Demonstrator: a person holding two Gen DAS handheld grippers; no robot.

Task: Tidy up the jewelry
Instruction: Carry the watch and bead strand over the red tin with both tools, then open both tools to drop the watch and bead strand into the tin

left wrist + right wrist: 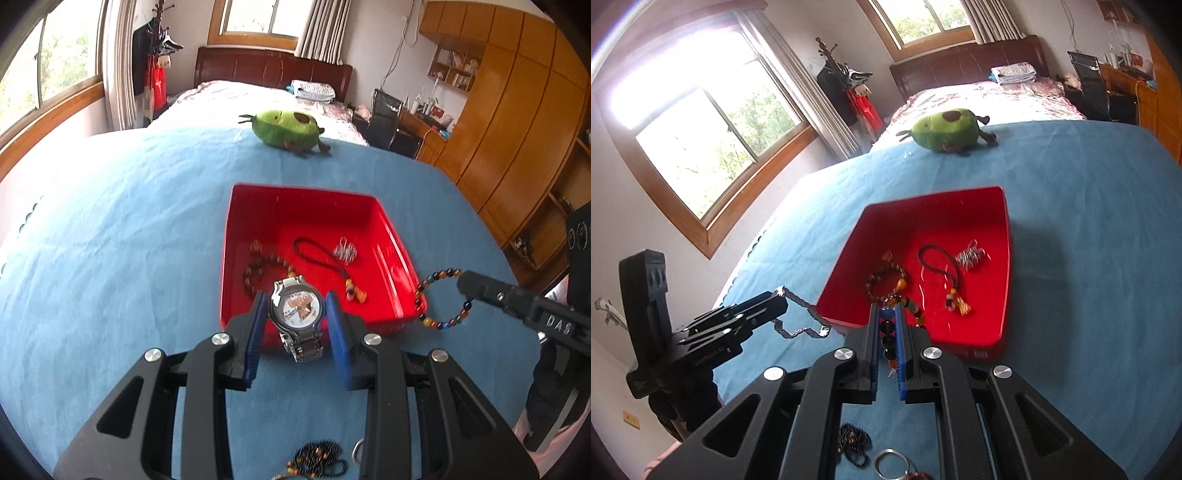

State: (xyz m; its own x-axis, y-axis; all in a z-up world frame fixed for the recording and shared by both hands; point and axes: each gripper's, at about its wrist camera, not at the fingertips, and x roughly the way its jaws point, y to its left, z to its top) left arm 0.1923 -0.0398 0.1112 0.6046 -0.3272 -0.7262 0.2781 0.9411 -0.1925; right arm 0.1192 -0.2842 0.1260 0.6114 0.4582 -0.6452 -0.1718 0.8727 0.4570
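A: Steel-banded round watch (296,309)?
B: Clamped in left tool (297,308), above red plastic tray's (391,236) near edge.
A: Glossy bead bracelet (441,299)?
B: Pinched in right tool (888,332), near tray's corner.

The left gripper (295,310), black with blue pads, reaches up from the bottom centre of its own view, its jaws partly closed on the round case of a silver metal wristwatch (296,308). The right gripper (888,325) fills the lower middle of its frame, jaws nearly together, pinching a multicoloured bead bracelet (888,332).
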